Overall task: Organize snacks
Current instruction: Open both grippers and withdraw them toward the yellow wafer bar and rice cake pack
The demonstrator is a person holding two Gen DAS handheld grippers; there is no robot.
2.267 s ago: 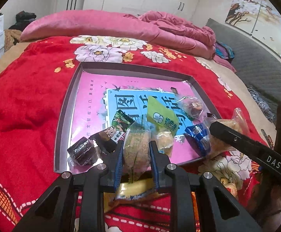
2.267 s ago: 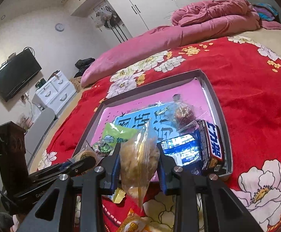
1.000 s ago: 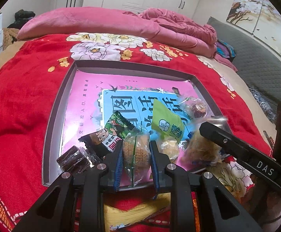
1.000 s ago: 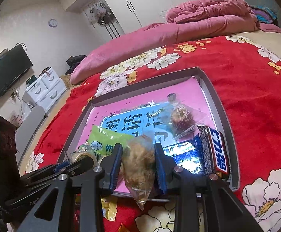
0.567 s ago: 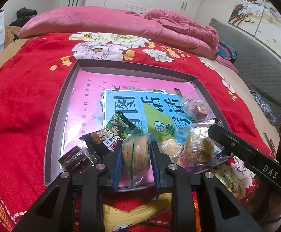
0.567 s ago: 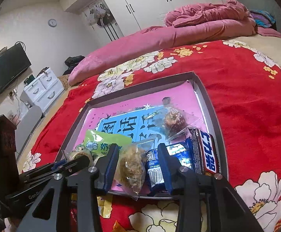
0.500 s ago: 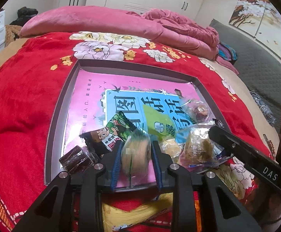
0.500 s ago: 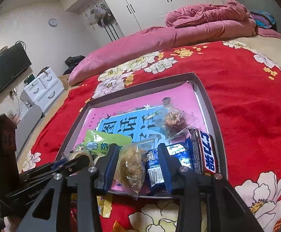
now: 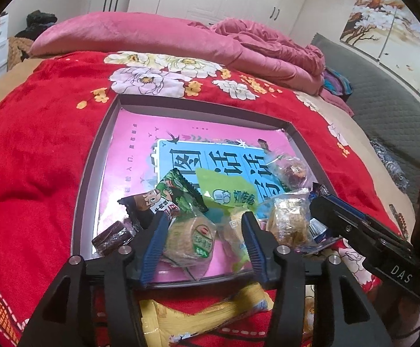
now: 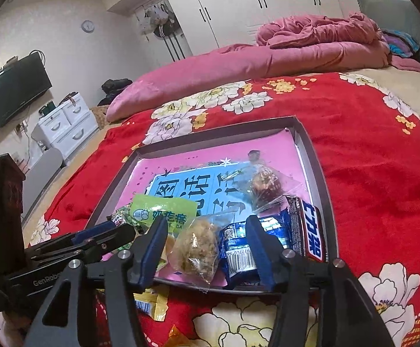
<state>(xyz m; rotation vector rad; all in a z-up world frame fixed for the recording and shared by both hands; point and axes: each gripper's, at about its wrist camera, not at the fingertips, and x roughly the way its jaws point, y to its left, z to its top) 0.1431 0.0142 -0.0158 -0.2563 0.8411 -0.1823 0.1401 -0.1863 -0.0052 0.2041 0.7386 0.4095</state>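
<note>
- A round biscuit (image 9: 191,238) in crinkly clear wrap now lies loose in the shallow grey tray (image 9: 89,190); the left gripper (image 9: 202,237) has just spread wide, releasing it.
- The right gripper (image 10: 207,240) has likewise parted around a lumpy, clear-bagged floss cake (image 10: 194,247).
- Both deliveries look done; a glossy yellow packet (image 9: 210,312) waits on the plush red blanket (image 9: 33,150).

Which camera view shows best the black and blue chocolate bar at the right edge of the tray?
The right wrist view: the chocolate bar lies there in full length against the tray wall, its white lettering plain. In the left wrist view only its end peeks out behind the right gripper.
</note>
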